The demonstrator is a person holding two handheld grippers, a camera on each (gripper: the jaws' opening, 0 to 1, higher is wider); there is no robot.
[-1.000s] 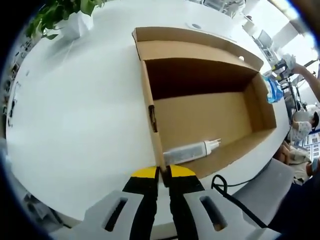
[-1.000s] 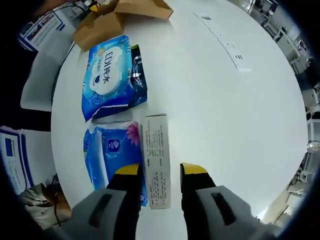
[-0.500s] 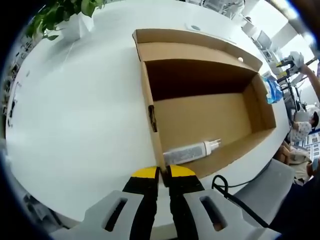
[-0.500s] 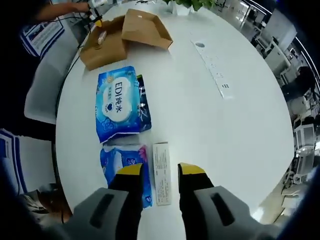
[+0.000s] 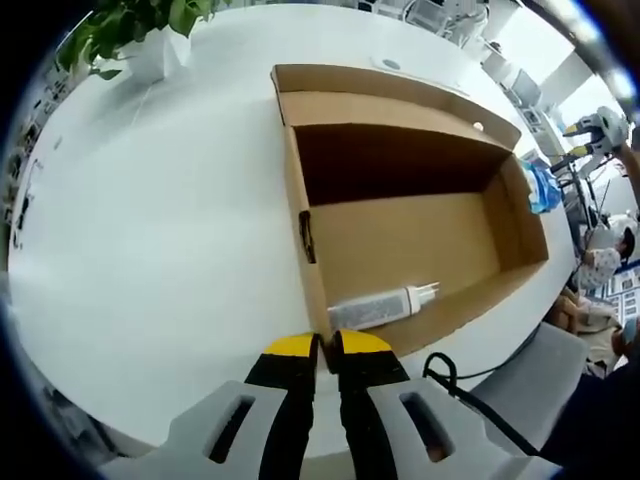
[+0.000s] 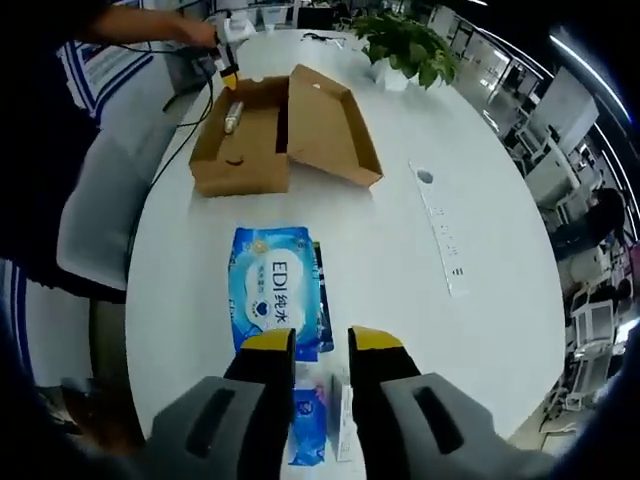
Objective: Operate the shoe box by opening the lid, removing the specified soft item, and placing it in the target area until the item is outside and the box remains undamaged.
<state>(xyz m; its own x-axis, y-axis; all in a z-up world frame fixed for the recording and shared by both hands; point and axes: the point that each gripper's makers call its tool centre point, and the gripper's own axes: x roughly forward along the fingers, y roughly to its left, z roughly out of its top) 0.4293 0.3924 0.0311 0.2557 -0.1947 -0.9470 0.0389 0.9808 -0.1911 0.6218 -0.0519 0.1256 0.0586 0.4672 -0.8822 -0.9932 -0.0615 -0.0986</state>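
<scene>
The brown shoe box (image 5: 420, 230) lies open on the white table, its lid (image 5: 390, 100) folded back. A white tube (image 5: 380, 306) rests inside by the near wall. My left gripper (image 5: 325, 345) is shut on the box's near corner wall. In the right gripper view the box (image 6: 245, 160) sits far off, and a hand holds the left gripper (image 6: 228, 40) at its end. My right gripper (image 6: 320, 342) hangs open above the table with nothing between its jaws. Below it lie a blue wipes pack (image 6: 275, 290), a second blue pack (image 6: 308, 425) and a white carton (image 6: 342, 432).
A potted plant (image 5: 130, 30) stands at the table's far side. A black cable (image 5: 440, 365) loops near the table edge beside a grey chair (image 6: 95, 230). A socket strip (image 6: 445, 245) is set into the tabletop. White table stretches left of the box (image 5: 150, 220).
The right gripper has risen and drawn back from the white carton, so the packs look smaller and the box has come into its view. The left gripper stays clamped on the box.
</scene>
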